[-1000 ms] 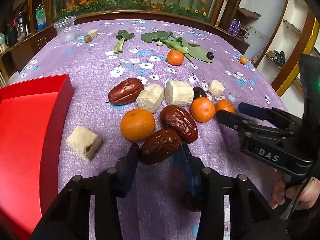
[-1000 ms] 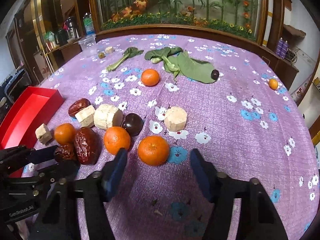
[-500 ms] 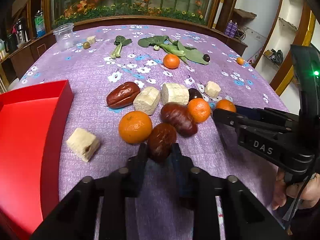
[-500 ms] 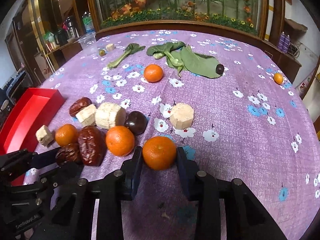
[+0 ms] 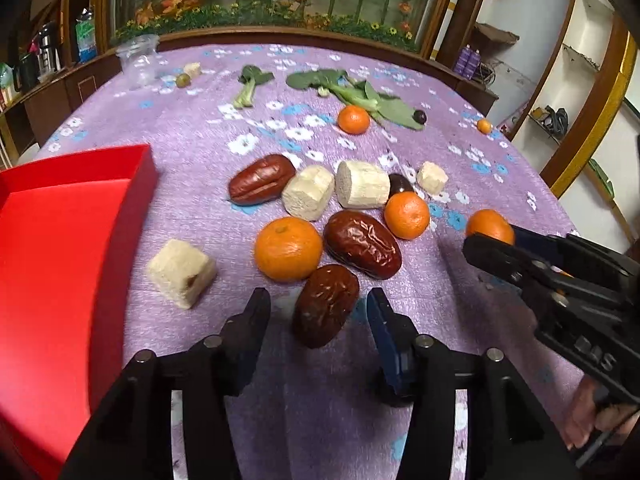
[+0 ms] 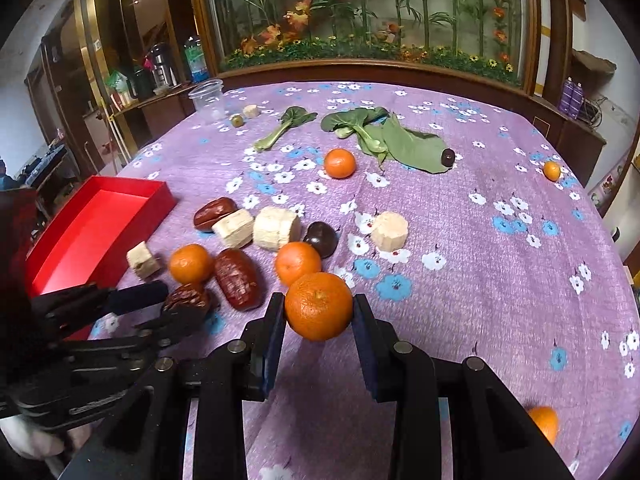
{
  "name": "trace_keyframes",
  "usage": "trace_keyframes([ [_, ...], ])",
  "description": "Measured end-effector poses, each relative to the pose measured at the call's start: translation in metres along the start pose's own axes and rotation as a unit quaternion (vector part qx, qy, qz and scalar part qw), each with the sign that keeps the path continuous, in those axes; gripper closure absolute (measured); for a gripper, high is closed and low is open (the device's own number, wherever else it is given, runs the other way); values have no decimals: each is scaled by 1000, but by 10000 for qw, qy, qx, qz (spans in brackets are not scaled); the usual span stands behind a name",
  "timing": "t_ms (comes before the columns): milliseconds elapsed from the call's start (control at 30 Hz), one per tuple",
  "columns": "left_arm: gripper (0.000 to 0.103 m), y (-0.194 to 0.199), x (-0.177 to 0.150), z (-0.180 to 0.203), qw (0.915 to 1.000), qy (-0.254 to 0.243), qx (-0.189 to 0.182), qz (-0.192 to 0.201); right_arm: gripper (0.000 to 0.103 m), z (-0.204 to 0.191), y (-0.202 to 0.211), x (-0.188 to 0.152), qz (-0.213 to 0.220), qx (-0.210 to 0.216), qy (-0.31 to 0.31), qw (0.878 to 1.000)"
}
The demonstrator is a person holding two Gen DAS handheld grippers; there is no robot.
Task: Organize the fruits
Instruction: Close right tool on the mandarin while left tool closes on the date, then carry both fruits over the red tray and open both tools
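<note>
Two tools, two states. Your right tool (image 6: pixel 319 312) is clenched on a round orange mandarin (image 6: pixel 319 306), lifted just off the purple flowered counter (image 6: pixel 480 280). Your left tool (image 5: pixel 318 312) has just been opening (pads clear of the wrinkled brown date (image 5: pixel 326 310) between them). Regrip it, then carry both left to the red tray (image 5: pixel 60 240).
</note>
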State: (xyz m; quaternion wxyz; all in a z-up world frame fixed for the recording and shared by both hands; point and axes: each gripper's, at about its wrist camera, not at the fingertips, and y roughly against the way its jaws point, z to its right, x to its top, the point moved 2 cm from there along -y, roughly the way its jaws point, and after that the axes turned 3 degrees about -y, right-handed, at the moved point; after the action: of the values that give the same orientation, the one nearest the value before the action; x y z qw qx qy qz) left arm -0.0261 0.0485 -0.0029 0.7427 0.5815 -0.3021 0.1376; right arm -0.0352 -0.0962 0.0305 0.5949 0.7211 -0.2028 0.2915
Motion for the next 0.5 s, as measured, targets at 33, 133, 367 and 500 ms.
trace_keyframes([
  [33,57,-1,1,3,9999,-88,86,5,67,-1,1,-1,7,5,6,10000],
  [133,73,0,0,6,9997,-168,173,1,67,-4,8,-1,46,55,22,10000],
  [367,73,43,-2,-20,9984,356,94,418,67,-27,23,3,174,351,193,9990],
  [500,73,77,-2,-55,9937,735,385,755,67,-60,23,10,139,739,352,9965],
])
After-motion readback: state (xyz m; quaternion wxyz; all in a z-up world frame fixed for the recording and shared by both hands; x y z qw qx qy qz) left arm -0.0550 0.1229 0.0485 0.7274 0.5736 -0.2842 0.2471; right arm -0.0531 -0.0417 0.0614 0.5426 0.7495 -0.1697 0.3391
